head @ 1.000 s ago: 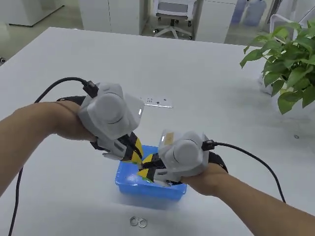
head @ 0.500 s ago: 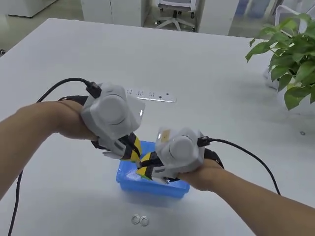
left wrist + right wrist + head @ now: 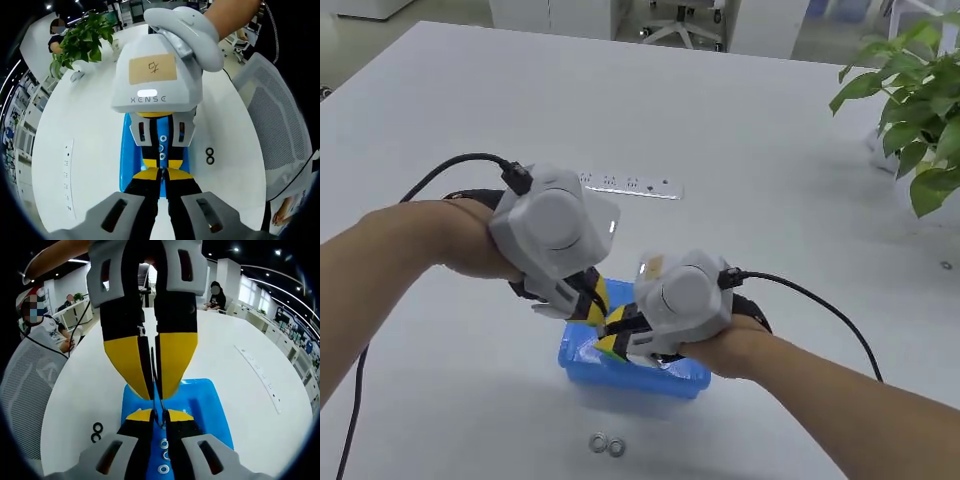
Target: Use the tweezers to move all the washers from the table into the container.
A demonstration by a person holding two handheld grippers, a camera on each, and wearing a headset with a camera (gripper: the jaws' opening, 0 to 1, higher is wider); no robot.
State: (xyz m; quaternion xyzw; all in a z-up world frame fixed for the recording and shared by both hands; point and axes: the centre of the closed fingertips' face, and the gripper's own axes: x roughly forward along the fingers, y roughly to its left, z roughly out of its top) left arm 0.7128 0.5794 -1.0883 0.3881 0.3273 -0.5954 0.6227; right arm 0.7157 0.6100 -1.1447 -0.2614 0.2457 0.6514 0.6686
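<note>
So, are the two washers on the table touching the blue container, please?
Apart: the head view shows a strip of bare table between the washers and the container.

Left gripper (image 3: 596, 306) and right gripper (image 3: 612, 343) crowd the container (image 3: 582, 363) (washers (image 3: 607, 445) lie unobstructed).

A broad white surface (image 3: 750, 130) stretches beyond the left hand-held gripper (image 3: 597, 303), with a white power strip (image 3: 630, 186) just past it. Far off to its right grows a leafy green plant (image 3: 910, 90); beyond the surface's far edge stands an office chair (image 3: 680, 28) (wheeled base showing). Overhead glow ceiling spotlights (image 3: 277, 251).
</note>
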